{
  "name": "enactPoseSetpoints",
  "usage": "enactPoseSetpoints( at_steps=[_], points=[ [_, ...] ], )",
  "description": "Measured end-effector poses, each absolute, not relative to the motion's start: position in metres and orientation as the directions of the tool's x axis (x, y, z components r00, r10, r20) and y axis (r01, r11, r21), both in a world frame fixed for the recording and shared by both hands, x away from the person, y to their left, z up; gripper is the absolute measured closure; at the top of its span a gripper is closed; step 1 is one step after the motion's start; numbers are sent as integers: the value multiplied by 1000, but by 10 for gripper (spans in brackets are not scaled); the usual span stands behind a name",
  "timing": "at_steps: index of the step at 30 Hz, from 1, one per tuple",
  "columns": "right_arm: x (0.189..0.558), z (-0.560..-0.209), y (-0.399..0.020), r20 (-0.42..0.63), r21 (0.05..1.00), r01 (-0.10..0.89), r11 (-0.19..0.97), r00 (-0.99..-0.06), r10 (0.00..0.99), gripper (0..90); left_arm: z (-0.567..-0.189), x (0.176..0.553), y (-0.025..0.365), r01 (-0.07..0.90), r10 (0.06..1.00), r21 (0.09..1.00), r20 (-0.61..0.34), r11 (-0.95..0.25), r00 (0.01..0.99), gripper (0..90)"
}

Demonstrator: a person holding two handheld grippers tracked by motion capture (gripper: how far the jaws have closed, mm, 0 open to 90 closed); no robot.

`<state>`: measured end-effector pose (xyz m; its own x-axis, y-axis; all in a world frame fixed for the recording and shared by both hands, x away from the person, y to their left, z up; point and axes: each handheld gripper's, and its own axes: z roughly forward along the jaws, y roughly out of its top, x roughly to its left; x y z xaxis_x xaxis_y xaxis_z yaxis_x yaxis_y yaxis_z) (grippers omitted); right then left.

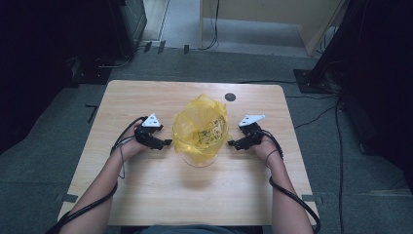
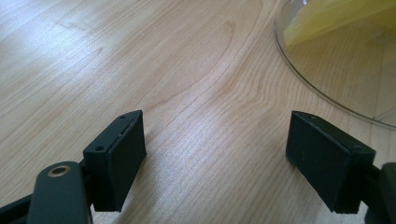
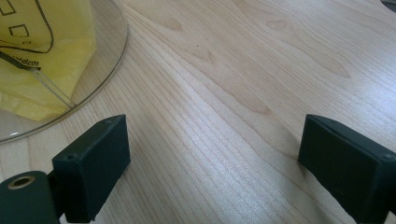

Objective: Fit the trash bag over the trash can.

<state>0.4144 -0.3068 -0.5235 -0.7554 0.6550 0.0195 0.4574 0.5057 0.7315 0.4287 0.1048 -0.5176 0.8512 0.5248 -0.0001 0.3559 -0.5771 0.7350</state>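
A clear round container (image 1: 198, 160) stands at the middle of the wooden table, lined with a yellow plastic bag (image 1: 200, 127) that has black print on it. My left gripper (image 1: 168, 143) rests just left of the container, pointing at it, jaws open with nothing between them. My right gripper (image 1: 231, 144) mirrors it on the right side, also open and empty. In the left gripper view, the gripper (image 2: 215, 149) spans bare wood, with the container's curved wall (image 2: 336, 70) at upper right. The right gripper view shows the gripper (image 3: 215, 154) wide apart over the table, the container (image 3: 105, 60) and bag (image 3: 42, 51) at upper left.
The table (image 1: 146, 195) has a small dark round grommet (image 1: 230, 96) behind the container. Dark equipment and cables lie on the floor to the left and right, and a light wooden cabinet (image 1: 272, 19) stands beyond the table.
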Motion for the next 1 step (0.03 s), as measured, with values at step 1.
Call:
enactPoseSetpoints(
  at_steps=[1],
  points=[
    [414,-524,-307,19,732,457,506,-755,655,87,-518,429,105,356,525,735,0,-577,851,194]
  ],
)
